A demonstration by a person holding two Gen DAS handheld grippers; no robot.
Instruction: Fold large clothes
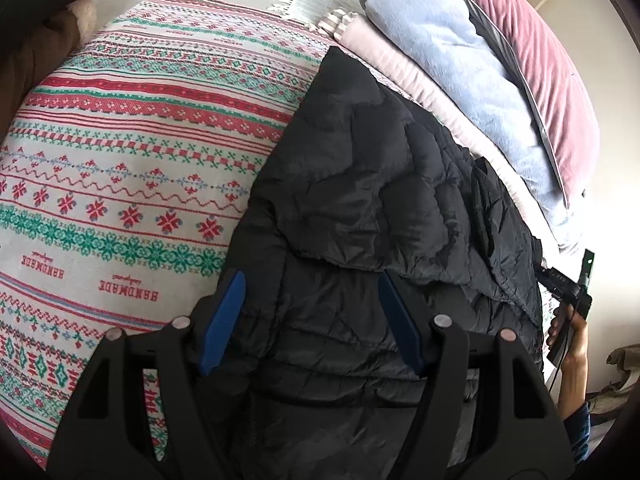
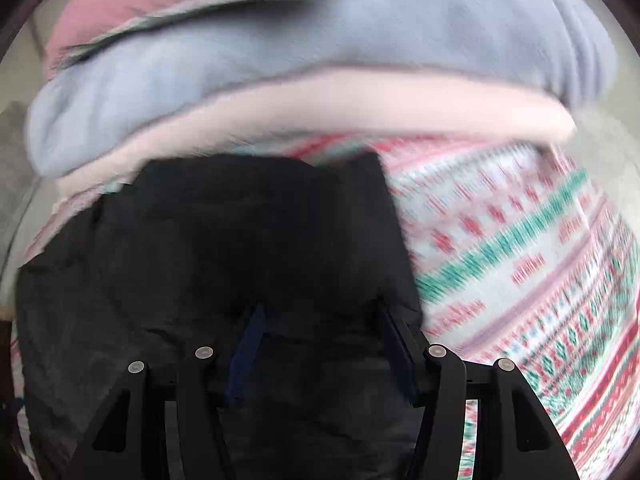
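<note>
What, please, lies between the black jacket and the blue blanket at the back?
A pale pink folded blanket lies between the black jacket and the blue blanket; both wrist views show it, the left more sharply.

- left gripper (image 1: 310, 320): blue fingers (image 1: 224, 320) spread wide apart, pointing forward and down
- right gripper (image 2: 320, 344): fingers (image 2: 250, 344) apart, picture blurred
- right hand (image 1: 566, 328) grips its handle, forearm bare

Black quilted jacket (image 1: 380, 200) on a red-green-white banded bedspread (image 1: 132, 168); pale blue blanket (image 1: 460, 72), seemingly pink pillow (image 1: 532, 40)
</note>
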